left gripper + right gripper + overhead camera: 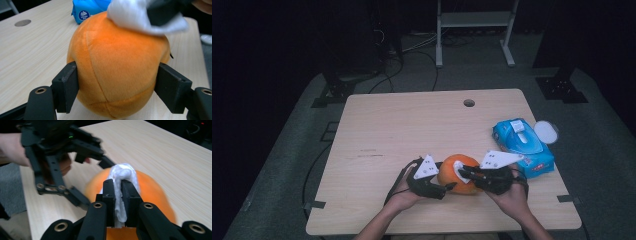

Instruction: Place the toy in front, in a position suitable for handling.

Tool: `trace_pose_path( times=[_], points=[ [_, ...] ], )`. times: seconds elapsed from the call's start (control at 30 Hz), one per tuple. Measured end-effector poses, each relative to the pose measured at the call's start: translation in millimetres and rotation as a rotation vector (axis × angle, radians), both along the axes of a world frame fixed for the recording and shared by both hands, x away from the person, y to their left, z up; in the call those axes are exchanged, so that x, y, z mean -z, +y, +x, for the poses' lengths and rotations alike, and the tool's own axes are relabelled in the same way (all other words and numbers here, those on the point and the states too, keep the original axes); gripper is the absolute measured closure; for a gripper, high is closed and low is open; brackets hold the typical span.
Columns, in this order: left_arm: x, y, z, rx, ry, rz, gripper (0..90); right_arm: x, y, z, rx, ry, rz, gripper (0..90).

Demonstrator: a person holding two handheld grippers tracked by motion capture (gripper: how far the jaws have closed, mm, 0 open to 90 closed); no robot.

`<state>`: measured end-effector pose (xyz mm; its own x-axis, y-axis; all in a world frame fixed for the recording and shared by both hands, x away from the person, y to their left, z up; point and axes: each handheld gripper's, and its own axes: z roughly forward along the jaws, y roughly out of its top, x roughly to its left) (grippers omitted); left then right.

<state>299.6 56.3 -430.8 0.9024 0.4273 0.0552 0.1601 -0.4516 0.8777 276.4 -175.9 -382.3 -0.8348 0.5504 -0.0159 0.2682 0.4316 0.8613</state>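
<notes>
The orange plush ball (117,70) sits on the counter (387,130), wedged between the jaws of the left hand-held gripper (117,87), which press its sides. Up top, the right hand-held gripper (118,192) pinches a white wipe (123,177) tight against the ball. Wiping looks underway, most of the surface not yet covered. Beyond the right gripper lies the blue wipes pack (522,145).

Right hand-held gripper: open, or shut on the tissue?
Shut. The right hand-held gripper pinches the white tissue between both pads, pressing it onto the orange plush ball.
</notes>
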Motion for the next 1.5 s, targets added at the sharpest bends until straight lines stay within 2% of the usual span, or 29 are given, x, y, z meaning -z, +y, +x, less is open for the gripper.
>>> trace_pose_path(
  times=[0.1,0.17,0.23,0.37,0.4,0.47,0.53,0.57,0.7,0.83,0.9,0.93,1.03,1.1,1.17,1.23,1.3,1.33,1.4,1.43,1.5],
  points=[
    [-0.8,-5.0,-5.3,0.013,-0.03,0.029,26.1,2.1,15.6,-5.5,-0.066,-0.003,-0.007,81.4],
    [-1.2,-6.9,-6.8,0.018,-0.046,0.05,26.0,3.4,25.1,-9.5,-0.089,-0.013,-0.033,81.4],
    [0.4,-5.2,-5.3,0.014,-0.037,0.035,26.0,2.0,25.1,-9.7,-0.077,-0.027,-0.05,81.4],
    [4.5,0.3,-0.6,0.016,-0.016,0.028,25.3,-3.4,4.9,-2.4,-0.006,-0.036,-0.035,81.4],
    [5.4,1.4,0.4,0.018,-0.002,0.024,24.3,-3.7,-1.5,0.4,0.014,-0.038,-0.032,81.4],
    [6.5,2.5,2.7,0.037,0.032,0.003,18.5,-1.9,-14.7,5.6,0.05,-0.014,-0.021,81.4],
    [7.3,4.3,5.8,0.044,0.091,-0.054,14.8,1.0,-20.3,7.9,0.056,0.014,-0.005,81.4],
    [7.3,4.8,6.9,0.037,0.103,-0.066,15.1,2.2,-21.0,8.4,0.055,0.013,-0.006,81.4],
    [5.5,2.5,3.0,0.022,0.065,-0.05,25.1,0.9,-9.6,3.7,0.026,-0.007,-0.024,81.3],
    [3.9,-3.1,-3.9,0.041,-0.005,0.001,26.0,2.8,9.4,-3.1,-0.043,-0.003,-0.023,81.2],
    [4.0,-4.1,-5.4,0.043,-0.024,0.019,26.0,4.0,15.4,-4.8,-0.079,0.011,-0.012,81.2],
    [4.3,-3.2,-5.0,0.046,-0.029,0.028,26.0,4.2,17.0,-5.4,-0.076,0.003,-0.028,81.3],
    [7.0,2.0,-1.1,0.046,-0.006,0.03,26.0,1.7,8.7,-1.0,-0.04,-0.001,-0.027,81.3],
    [9.5,6.5,1.9,0.048,0.023,0.032,25.9,1.6,-2.1,3.4,0.004,-0.009,-0.035,81.2],
    [10.2,9.1,4.3,0.051,0.046,0.024,22.5,4.8,-11.6,6.9,0.033,0.014,-0.02,81.3],
    [7.2,6.9,4.3,0.055,0.036,-0.001,16.1,8.4,-12.6,7.2,0.032,0.023,-0.012,81.3],
    [3.5,2.6,2.3,0.066,0.016,-0.052,11.4,9.2,-5.6,5.3,0.0,0.029,-0.005,81.2],
    [2.2,0.3,1.5,0.068,0.006,-0.05,11.8,10.2,0.5,3.9,-0.021,0.033,-0.008,81.2],
    [4.1,-1.4,-0.3,0.065,-0.024,0.003,17.4,12.5,12.0,1.9,-0.045,0.023,-0.039,81.2],
    [6.1,0.8,0.5,0.061,-0.02,0.0,20.6,12.5,14.8,1.8,-0.044,0.009,-0.057,81.2],
    [8.9,6.8,5.0,0.047,0.02,-0.022,22.7,11.4,12.5,3.4,-0.032,0.013,-0.056,81.2]
  ],
)
